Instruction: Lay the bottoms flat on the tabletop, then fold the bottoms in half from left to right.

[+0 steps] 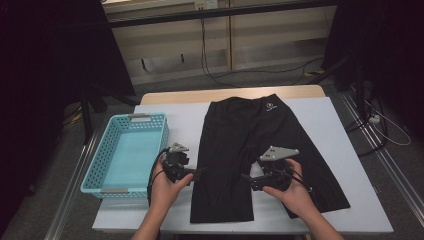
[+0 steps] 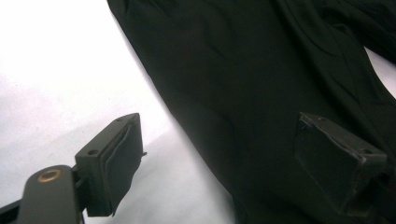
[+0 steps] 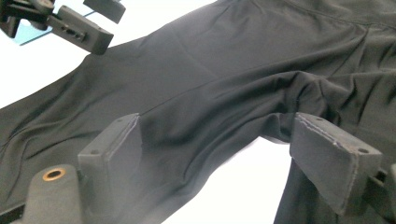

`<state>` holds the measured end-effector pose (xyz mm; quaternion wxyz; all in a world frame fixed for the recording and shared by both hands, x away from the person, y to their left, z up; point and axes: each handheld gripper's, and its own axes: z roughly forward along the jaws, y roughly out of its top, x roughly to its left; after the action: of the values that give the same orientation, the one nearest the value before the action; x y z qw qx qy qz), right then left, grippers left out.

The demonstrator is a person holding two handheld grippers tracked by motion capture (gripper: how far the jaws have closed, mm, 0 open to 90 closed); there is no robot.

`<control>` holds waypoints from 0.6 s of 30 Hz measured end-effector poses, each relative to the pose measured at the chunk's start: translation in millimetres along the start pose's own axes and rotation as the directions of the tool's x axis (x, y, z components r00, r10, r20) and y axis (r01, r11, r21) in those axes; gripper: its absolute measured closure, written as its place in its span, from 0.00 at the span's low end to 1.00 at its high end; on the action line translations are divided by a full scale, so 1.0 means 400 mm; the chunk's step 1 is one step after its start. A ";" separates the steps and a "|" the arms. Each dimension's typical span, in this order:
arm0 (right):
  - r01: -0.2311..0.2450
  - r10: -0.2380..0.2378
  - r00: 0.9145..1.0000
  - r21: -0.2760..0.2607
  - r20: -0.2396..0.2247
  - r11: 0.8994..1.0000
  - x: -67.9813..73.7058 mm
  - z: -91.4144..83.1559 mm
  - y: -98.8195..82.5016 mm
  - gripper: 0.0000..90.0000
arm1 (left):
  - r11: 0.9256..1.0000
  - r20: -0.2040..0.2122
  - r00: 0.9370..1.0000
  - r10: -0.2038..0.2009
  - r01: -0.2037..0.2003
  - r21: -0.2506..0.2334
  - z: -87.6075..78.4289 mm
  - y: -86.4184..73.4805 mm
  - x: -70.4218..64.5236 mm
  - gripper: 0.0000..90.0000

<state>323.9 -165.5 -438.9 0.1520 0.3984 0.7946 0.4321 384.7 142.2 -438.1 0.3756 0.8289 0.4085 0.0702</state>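
A pair of black shorts [image 1: 235, 145] lies flat on the white table cover, waistband at the far side, both legs toward me. My left gripper [image 1: 199, 172] sits at the outer edge of the shorts' left leg, jaws open and empty; its own view has one pad over the white cover and the other over the dark cloth [image 2: 243, 84]. My right gripper [image 1: 246, 179] points left at the inner side of the legs, jaws open and empty [image 3: 224, 154] above the crotch and the white gap between the legs. The left gripper [image 3: 88, 23] shows far off in the right gripper view.
A light blue plastic basket [image 1: 100, 155] stands empty at the table's left, close to my left hand. The white table cover [image 1: 320, 120] is bare right of the shorts. Beyond the table are dark floor, cables and wooden panels.
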 end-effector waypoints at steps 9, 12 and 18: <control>-0.012 0.012 1.000 -0.015 0.022 1.000 -0.009 0.001 0.001 0.16 | 1.000 -0.006 1.000 0.005 -0.005 -0.002 -0.001 -0.001 -0.002 0.17; -0.012 0.012 1.000 -0.012 0.027 1.000 -0.011 0.004 0.001 0.15 | 1.000 -0.004 1.000 0.009 -0.009 0.012 0.001 -0.005 -0.003 0.17; -0.012 0.013 1.000 -0.016 0.022 1.000 -0.013 0.003 0.001 0.14 | 1.000 -0.009 1.000 0.004 -0.004 0.012 0.003 -0.009 -0.003 0.17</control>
<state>328.1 -168.6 -439.9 0.1611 0.4070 0.7871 0.4347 382.0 141.9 -441.1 0.3688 0.8316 0.4089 0.0721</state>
